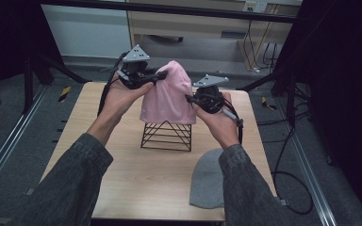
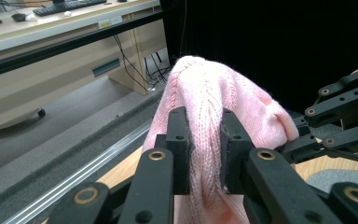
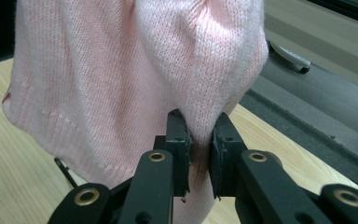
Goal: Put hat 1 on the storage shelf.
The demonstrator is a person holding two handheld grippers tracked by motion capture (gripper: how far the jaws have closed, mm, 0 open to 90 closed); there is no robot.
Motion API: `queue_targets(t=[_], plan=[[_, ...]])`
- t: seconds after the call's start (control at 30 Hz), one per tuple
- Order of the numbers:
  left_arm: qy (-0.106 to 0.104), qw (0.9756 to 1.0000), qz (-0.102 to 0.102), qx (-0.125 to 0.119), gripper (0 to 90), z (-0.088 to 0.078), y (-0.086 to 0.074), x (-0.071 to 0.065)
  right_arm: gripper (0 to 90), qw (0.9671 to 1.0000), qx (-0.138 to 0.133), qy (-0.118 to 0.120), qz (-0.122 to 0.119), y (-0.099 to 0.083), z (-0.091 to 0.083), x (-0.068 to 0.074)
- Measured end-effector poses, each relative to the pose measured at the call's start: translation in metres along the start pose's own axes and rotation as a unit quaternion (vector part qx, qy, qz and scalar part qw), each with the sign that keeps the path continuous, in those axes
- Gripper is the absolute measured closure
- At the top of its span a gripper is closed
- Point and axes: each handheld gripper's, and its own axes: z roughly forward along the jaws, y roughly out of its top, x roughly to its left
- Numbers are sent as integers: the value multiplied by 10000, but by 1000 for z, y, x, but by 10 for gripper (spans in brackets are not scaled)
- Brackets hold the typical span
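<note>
Two grippers are pinching the pink beanie for me: my left gripper clamping its upper-left side, my right gripper clamping its right edge. Hanging at frame centre, it is sitting directly above the black wire stand, long axis upright.

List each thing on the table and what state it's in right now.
Pink hat: draped over the stand, pinched on both sides.
Wire stand: upright, top covered by the pink hat.
Grey hat: lying flat, untouched.
Left hand-held gripper: shut on the pink hat.
Right hand-held gripper: shut on the pink hat.
</note>
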Motion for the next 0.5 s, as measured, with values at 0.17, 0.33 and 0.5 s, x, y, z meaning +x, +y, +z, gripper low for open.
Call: queue_targets(t=[0.17,0.33,0.5], plan=[[-85,10000,49,8,769,1,-10,-3,800,10000,7,39,11,-9,-1,4],[-144,9998,103,103,768,-1,-20,-5,801,9999,4,101,30,-20,1,9],[-191,9997,61,130,766,-3,-30,-5,801,9999,53,114,-22,-27,2,13]])
